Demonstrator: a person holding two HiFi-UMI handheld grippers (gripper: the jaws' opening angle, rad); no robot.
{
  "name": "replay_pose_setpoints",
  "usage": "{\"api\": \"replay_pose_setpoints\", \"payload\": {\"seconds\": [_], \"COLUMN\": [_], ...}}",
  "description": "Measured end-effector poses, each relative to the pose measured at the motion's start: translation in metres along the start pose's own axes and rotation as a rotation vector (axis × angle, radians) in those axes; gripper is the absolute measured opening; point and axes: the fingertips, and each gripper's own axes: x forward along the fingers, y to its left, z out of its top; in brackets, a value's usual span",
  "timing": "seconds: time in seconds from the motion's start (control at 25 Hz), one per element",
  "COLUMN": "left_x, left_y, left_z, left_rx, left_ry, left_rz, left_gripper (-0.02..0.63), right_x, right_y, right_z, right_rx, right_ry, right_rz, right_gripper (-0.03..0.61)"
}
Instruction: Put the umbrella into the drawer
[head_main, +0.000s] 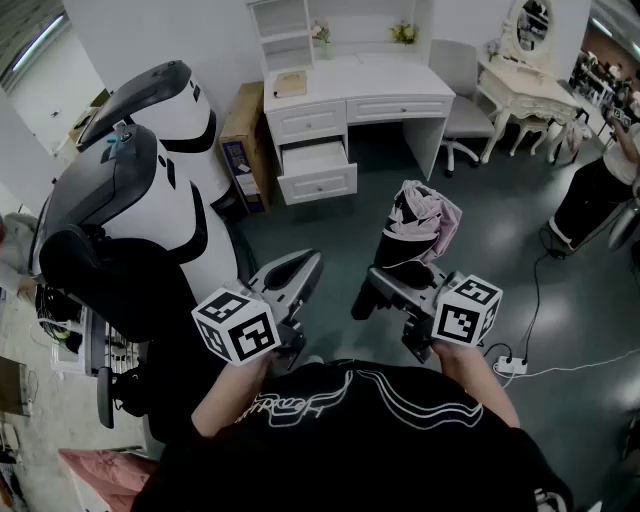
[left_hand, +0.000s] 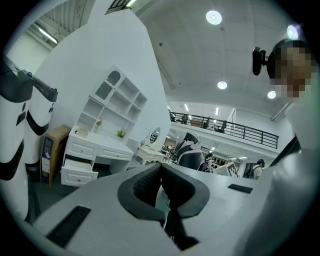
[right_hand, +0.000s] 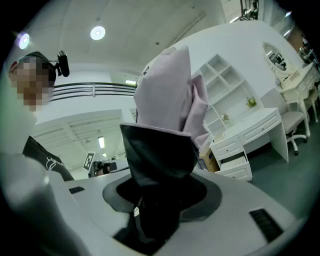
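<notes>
Umbrella (head_main: 420, 225), folded, pink and black – clamped at its black end by the right gripper (head_main: 395, 285), held in the air above the dark floor and jutting away from the person. Left gripper (head_main: 300, 268), at nine o'clock of the right one: jaws pressed together, nothing between them. Open drawer (head_main: 315, 158) of the white desk (head_main: 355, 85) – at eleven o'clock of the umbrella, well apart. Cardboard box (head_main: 245, 140) just beside the desk, at its nine o'clock.
</notes>
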Motion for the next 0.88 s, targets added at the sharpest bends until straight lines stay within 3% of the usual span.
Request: {"api": "replay_pose_setpoints", "payload": {"seconds": [0.44,0.72,0.88], "left_x": [0.005,0.013,0.028], "left_y": [0.0,0.013,0.029], "left_z": [-0.009,-0.02,-0.034], "left_rx": [0.009,-0.01,-0.028], "left_ry": [0.024,0.038,0.045], "left_rz": [-0.022,0.018,0.038], "left_gripper": [0.02,0.02,0.02], "right_x": [-0.001,-0.001,0.004], "right_y": [0.0,-0.024,-0.05], "right_z": [-0.003,-0.012,-0.024], "right_rx": [-0.005,0.107,0.089], "right_ry": [-0.017,-0.023,0.003], "right_rz": [-0.007,0.025,0.014], "right_gripper": [0.207,0.209,0.209]}}
